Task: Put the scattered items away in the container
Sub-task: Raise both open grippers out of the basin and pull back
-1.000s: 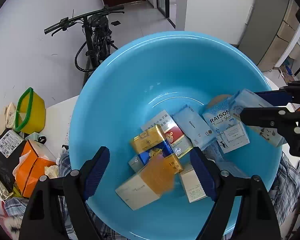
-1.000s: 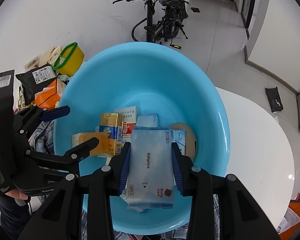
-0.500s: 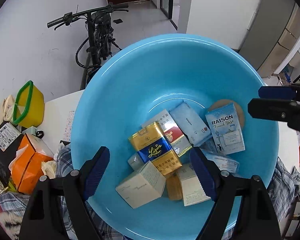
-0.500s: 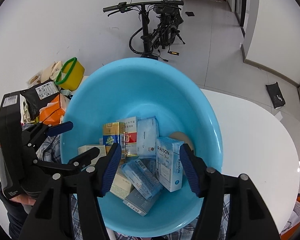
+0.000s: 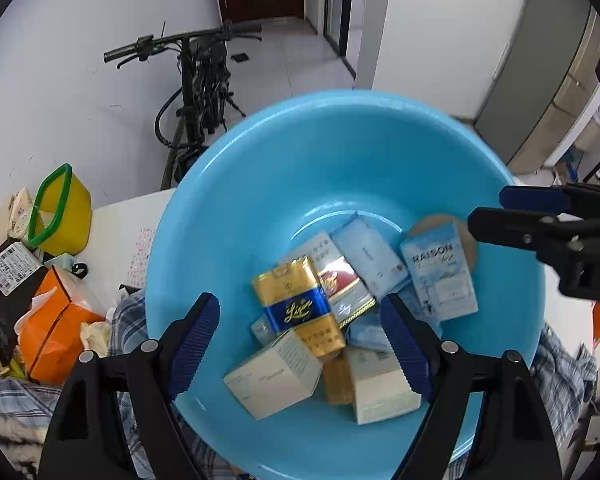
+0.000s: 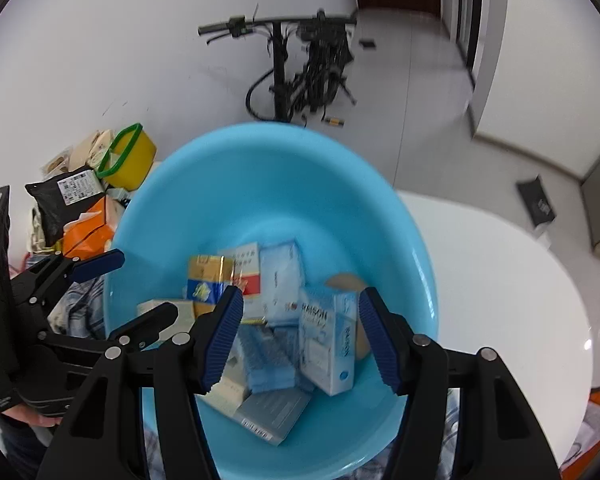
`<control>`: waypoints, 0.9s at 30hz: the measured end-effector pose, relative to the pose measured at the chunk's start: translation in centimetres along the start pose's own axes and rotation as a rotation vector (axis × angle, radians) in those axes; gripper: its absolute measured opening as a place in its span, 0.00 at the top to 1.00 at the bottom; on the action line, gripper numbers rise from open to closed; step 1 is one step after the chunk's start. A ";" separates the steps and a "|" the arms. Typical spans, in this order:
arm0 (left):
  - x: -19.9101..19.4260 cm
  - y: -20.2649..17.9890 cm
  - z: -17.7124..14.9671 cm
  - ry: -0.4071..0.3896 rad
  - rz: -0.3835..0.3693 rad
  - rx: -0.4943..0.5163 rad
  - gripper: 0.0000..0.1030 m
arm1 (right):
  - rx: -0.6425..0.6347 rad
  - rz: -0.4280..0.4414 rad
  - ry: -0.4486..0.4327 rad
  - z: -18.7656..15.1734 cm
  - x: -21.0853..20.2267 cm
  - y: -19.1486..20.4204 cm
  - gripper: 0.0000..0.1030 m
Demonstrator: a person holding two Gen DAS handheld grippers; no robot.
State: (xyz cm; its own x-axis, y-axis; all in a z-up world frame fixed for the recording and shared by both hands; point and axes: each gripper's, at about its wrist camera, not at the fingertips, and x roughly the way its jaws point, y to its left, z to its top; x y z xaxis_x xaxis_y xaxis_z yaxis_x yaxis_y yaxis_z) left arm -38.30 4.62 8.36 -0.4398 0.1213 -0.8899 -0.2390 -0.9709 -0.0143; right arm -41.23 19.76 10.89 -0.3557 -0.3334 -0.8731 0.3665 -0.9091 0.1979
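Blue basin [image 6: 268,184] now holds the released pouch.

Boxes [image 5: 300,320] crowd the basin [image 5: 300,168] floor; its far wall stays bare

We note: lower packets in the blue basin [image 6: 340,184] blurred, print unreadable; plaid cloth [image 5: 128,324] mostly hidden beneath the basin; right gripper [image 5: 488,214] cut off at the left view's edge.

Both wrist cameras sit close above the blue basin [image 5: 260,184] and look steeply down along their fingers into it. The left view faces it from the left, the right view from the right. Both views include the basin and the bicycle [image 6: 300,64] behind.
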 end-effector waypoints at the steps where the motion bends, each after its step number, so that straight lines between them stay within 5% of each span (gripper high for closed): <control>1: -0.1 0.0 0.0 -0.015 -0.029 0.004 0.18 | -0.009 -0.009 -0.025 -0.1 -0.3 0.2 0.43; 3: -0.4 -0.1 -0.1 -0.066 -0.056 0.001 0.18 | -0.017 -0.025 -0.095 -0.2 -1.0 0.5 0.34; 6: -1.0 -0.2 -0.5 -0.166 0.067 0.015 0.18 | 0.001 -0.065 -0.207 -0.5 -2.1 0.5 0.12; 9: -1.7 -0.1 -1.0 -0.265 0.117 0.012 0.18 | 0.012 -0.086 -0.301 -0.9 -3.0 0.6 0.09; 14: -3.6 1.0 -2.8 -0.462 0.044 -0.086 0.07 | -0.026 -0.105 -0.399 -2.2 -3.5 1.5 0.06; 22: -3.8 0.4 -3.4 -0.465 0.090 -0.073 0.03 | -0.093 -0.145 -0.486 -3.9 -4.7 3.1 0.03; 27: -5.1 0.4 -4.3 -0.551 0.097 -0.064 0.03 | -0.079 -0.129 -0.536 -4.5 -5.7 3.3 0.01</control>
State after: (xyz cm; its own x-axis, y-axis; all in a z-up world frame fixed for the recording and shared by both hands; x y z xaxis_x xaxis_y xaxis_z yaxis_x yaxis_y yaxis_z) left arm -32.43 2.73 10.90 -0.8486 0.1039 -0.5188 -0.1292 -0.9915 0.0128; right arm -34.13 19.83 14.54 -0.7821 -0.3193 -0.5351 0.3469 -0.9365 0.0519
